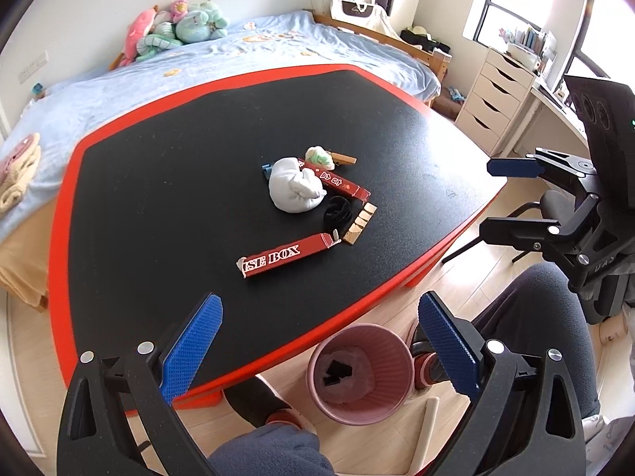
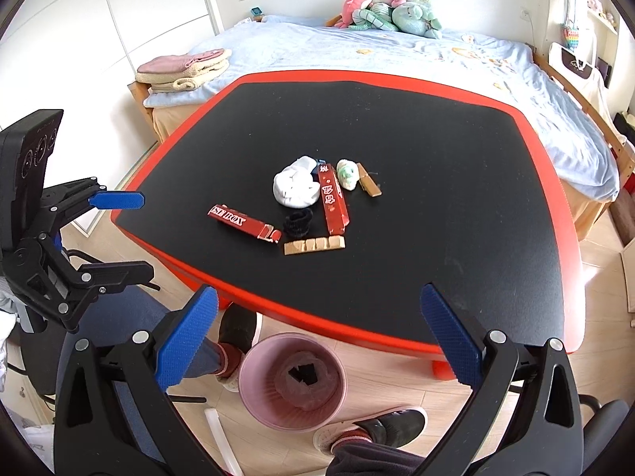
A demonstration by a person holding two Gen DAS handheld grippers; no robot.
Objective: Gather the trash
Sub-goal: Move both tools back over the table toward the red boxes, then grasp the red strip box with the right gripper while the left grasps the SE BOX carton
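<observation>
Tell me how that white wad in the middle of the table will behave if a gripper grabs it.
The white wad looks like bunched soft cloth or paper, so it will probably squash between the fingers rather than resist. It seems light for its bulk and unlikely to slip. Its folds look loose, so part may unfurl and dangle when lifted.

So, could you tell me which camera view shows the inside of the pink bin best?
The right wrist view: the pink bin sits unobstructed, with a dark item at its bottom. The left wrist view shows the bin too, partly crowded by a gripper finger.
</observation>
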